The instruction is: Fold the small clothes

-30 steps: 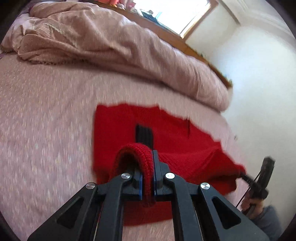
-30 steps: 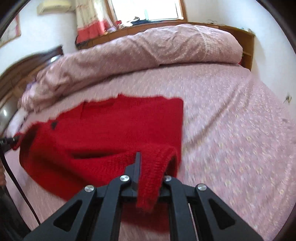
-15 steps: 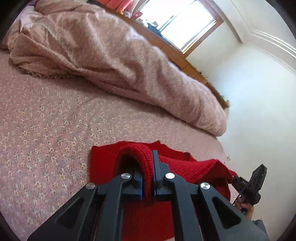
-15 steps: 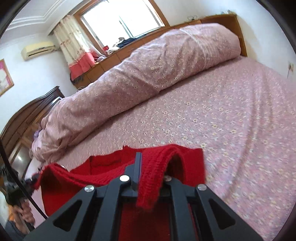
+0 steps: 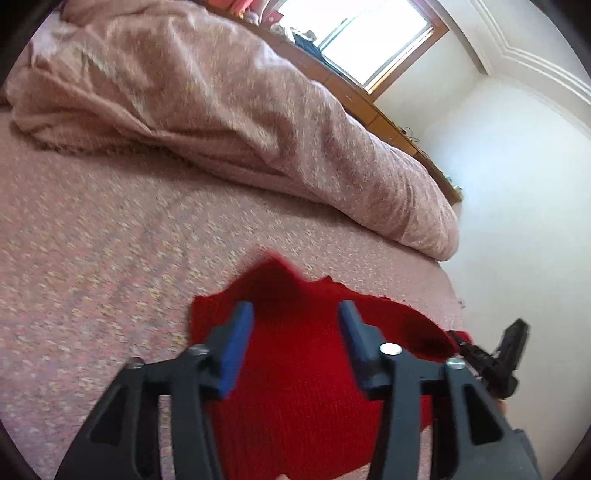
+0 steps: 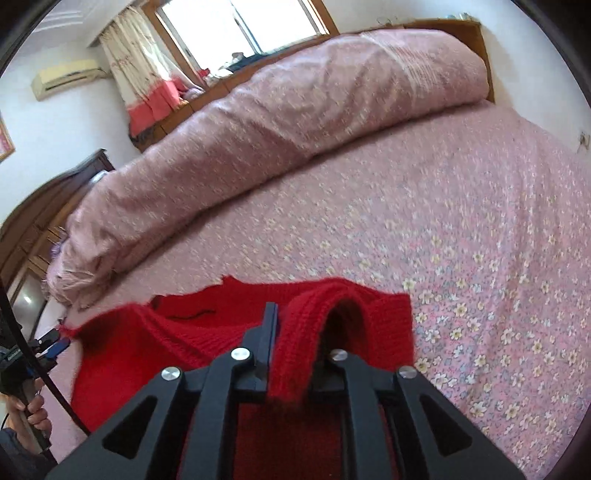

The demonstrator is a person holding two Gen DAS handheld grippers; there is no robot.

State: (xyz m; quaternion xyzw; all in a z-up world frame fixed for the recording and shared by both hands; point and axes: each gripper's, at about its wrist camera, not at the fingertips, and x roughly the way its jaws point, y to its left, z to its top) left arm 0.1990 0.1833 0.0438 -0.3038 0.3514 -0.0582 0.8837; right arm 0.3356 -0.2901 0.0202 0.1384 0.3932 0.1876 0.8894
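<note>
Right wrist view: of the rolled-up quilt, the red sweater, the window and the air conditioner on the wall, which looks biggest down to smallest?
1. Quilt
2. Red sweater, though it lies nearest the camera, so its size is flattered
3. Window
4. Air conditioner

Black tongs with blue pads, silver screws.

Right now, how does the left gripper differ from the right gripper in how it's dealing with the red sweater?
The left gripper has just been opening: its jaws stand apart above the red sweater, nothing pinched. The right gripper has just been opening slightly, yet a knit fold sits between its jaws and drapes over them. Both are black, angled down over the bed.
</note>
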